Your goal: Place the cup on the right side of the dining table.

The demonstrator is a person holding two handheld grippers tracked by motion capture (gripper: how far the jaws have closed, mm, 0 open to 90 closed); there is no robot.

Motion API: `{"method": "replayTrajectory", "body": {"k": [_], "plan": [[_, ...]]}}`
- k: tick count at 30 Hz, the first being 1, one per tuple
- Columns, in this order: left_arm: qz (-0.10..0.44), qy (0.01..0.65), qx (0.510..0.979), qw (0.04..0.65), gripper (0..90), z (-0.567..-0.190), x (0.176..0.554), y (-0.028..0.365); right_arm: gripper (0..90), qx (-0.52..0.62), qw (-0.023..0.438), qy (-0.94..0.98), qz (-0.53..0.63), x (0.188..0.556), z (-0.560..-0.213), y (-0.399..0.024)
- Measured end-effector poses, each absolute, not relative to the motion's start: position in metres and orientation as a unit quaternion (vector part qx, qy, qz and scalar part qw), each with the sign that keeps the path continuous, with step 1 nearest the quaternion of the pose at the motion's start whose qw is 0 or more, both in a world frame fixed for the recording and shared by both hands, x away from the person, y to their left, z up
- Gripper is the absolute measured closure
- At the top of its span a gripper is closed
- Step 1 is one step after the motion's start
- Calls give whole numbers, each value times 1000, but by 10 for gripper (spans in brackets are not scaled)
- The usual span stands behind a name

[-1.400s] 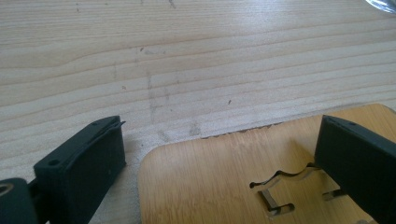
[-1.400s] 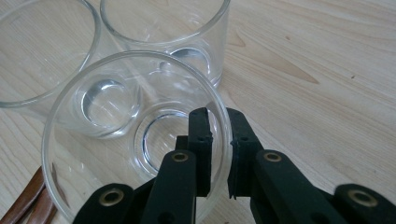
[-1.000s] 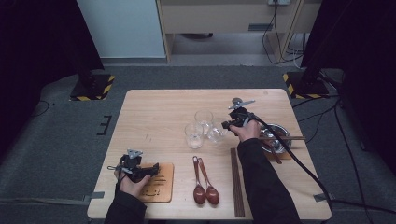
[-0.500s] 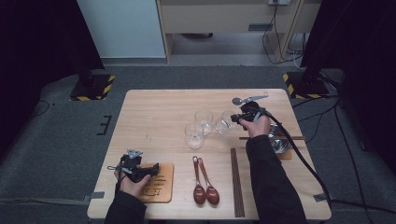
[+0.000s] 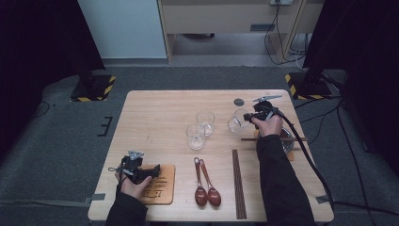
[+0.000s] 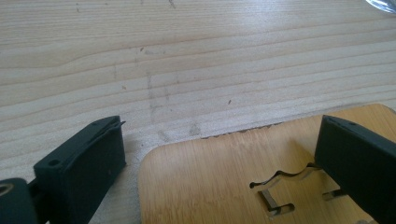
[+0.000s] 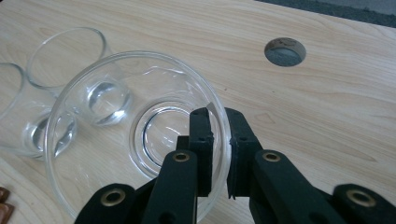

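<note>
My right gripper pinching a glass rim near the table's far-right corner — my left gripper wide open, empty, over a wooden board at the near-left corner.

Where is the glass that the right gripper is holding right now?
In the high view the held glass hangs in the right gripper at the table's right side, right of the two standing glasses and below the round hole; jaws pinch its rim.

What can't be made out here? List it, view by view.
- High view: the steel bowl is mostly covered by the right forearm, so its contents cannot be told.
- High view: the right gripper pinches the glass at its rim; whether the glass clears the table is too small to tell.
- Left gripper view: the bamboo coaster is cut off by the bottom edge and the jaws.
</note>
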State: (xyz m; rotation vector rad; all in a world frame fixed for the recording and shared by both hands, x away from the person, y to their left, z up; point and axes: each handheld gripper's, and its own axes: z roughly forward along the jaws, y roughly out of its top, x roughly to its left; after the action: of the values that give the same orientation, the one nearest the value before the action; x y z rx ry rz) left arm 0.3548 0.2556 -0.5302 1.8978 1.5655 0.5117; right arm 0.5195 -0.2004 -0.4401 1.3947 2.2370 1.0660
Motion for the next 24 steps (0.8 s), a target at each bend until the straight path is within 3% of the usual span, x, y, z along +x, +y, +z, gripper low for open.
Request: {"method": "replayTrajectory", "body": {"k": [24], "plan": [[194, 592, 718, 309, 8, -530, 355, 256, 834, 519, 144, 775, 331, 530, -468, -221]]}}
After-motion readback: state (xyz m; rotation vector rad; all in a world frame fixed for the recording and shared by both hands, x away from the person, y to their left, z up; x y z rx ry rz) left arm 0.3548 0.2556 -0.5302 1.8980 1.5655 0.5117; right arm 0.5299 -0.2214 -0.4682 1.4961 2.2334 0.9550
